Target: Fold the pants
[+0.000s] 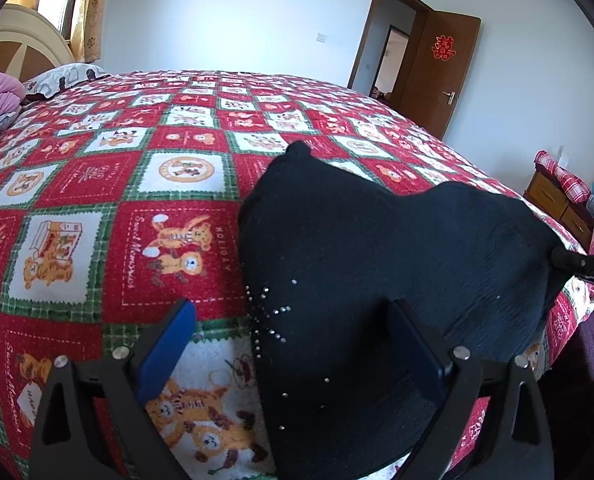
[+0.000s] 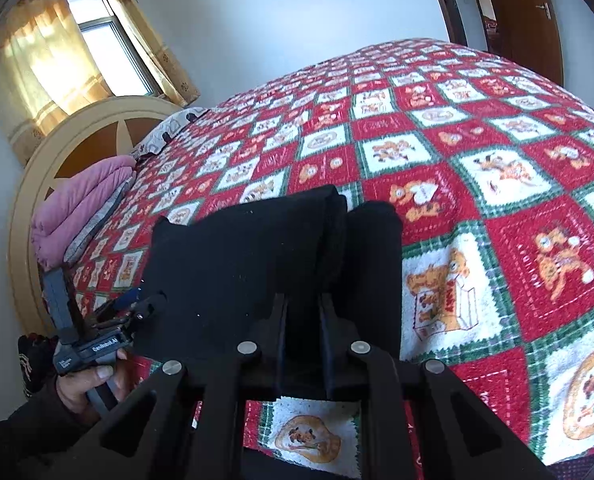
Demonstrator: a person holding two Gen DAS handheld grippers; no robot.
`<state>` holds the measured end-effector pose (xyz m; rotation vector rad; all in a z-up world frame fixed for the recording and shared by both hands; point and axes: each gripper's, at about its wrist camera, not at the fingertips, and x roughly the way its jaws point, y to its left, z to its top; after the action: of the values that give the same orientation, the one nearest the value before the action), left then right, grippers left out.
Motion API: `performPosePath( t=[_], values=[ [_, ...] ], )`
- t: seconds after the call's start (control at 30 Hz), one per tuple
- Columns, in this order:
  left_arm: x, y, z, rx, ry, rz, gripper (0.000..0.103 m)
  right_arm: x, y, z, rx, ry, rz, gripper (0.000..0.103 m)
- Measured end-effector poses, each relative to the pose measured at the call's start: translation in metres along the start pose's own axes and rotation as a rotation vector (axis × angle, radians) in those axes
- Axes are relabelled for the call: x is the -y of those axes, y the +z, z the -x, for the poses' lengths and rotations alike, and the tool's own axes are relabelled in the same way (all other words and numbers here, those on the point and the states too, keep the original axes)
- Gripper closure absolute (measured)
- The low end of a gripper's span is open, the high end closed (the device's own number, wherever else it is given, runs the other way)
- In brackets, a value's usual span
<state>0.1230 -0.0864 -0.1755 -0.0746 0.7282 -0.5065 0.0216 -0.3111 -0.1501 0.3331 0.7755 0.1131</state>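
The black pants lie folded in a thick bundle near the front edge of the bed, with small rhinestones on the near part. My left gripper is open, its blue pads astride the pants' left edge and just above it. In the right wrist view the pants rise in front of me, and my right gripper is shut on a fold of them. The left gripper also shows there, held in a hand at the pants' left corner. The right gripper's tip shows at the pants' right edge.
The bed is covered by a red, white and green teddy-bear quilt. A pink folded blanket and pillow lie by the headboard. A brown door stands open at the back right. A wooden nightstand stands right of the bed.
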Motion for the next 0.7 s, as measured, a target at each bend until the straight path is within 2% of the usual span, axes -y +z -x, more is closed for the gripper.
performPosePath(
  t=[0.3, 0.43, 0.53, 0.7],
  values=[
    [0.003, -0.001, -0.001, -0.005, -0.013, -0.013, 0.001, 0.005, 0.001, 0.019, 0.017, -0.064, 0.004, 0.089],
    [0.006, -0.002, -0.003, -0.007, -0.017, -0.028, 0.000, 0.023, -0.010, 0.001, -0.046, -0.139, -0.014, 0.089],
    [0.007, -0.003, -0.002, -0.007, -0.015, -0.040, 0.000, 0.041, -0.015, -0.012, -0.081, -0.132, -0.070, 0.089],
    [0.006, -0.003, -0.001, -0.010, -0.015, -0.035, 0.000, 0.025, -0.011, -0.006, -0.068, -0.171, -0.002, 0.086]
  ],
)
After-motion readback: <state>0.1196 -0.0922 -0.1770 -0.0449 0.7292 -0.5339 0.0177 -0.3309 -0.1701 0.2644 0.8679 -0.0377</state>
